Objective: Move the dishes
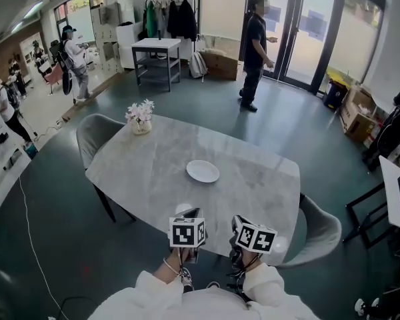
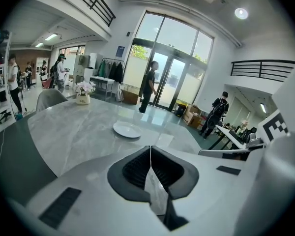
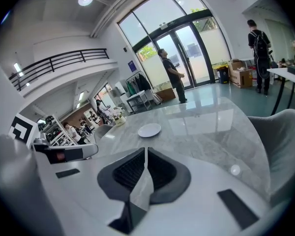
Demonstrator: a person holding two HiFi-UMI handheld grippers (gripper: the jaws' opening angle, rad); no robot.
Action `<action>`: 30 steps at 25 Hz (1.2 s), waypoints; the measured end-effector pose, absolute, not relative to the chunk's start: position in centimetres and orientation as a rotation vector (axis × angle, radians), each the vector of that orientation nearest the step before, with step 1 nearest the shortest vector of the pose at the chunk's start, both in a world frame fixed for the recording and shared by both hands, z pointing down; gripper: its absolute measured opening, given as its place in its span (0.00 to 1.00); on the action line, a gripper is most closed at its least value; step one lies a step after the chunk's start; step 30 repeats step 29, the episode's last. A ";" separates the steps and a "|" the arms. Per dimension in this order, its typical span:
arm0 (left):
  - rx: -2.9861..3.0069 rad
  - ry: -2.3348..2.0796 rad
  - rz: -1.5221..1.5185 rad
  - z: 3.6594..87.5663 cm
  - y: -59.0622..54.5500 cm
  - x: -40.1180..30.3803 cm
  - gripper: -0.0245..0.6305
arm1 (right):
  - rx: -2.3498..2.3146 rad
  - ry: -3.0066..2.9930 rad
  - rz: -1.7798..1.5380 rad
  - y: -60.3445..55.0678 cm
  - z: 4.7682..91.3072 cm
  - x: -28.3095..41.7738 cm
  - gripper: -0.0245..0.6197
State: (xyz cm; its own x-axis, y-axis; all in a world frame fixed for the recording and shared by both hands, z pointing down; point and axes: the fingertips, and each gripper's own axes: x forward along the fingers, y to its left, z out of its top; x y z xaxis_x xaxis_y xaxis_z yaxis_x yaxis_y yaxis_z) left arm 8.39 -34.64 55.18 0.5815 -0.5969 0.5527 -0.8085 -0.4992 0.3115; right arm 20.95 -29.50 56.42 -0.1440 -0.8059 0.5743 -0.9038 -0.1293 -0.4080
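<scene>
Two things: open left gripper (image 2: 150,148) and right gripper (image 3: 146,149), both pinched shut on nothing at near edge of grey marble oval table (image 1: 153,159), then pinch round white plate (image 1: 203,171), mid-table, by rim, nice and level.

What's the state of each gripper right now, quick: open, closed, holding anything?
Left gripper: closed, holding nothing.
Right gripper: closed, holding nothing.

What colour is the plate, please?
White; the plate shows best in the head view.
</scene>
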 end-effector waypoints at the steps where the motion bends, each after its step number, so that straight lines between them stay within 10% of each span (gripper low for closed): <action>1: 2.267 -1.123 0.509 55.0 -34.6 8.4 0.05 | 1.968 -1.989 1.127 -29.4 56.2 21.1 0.15; 30: 2.320 -1.090 0.558 54.5 -36.1 10.8 0.05 | 1.971 -2.008 1.072 -30.7 56.2 22.8 0.13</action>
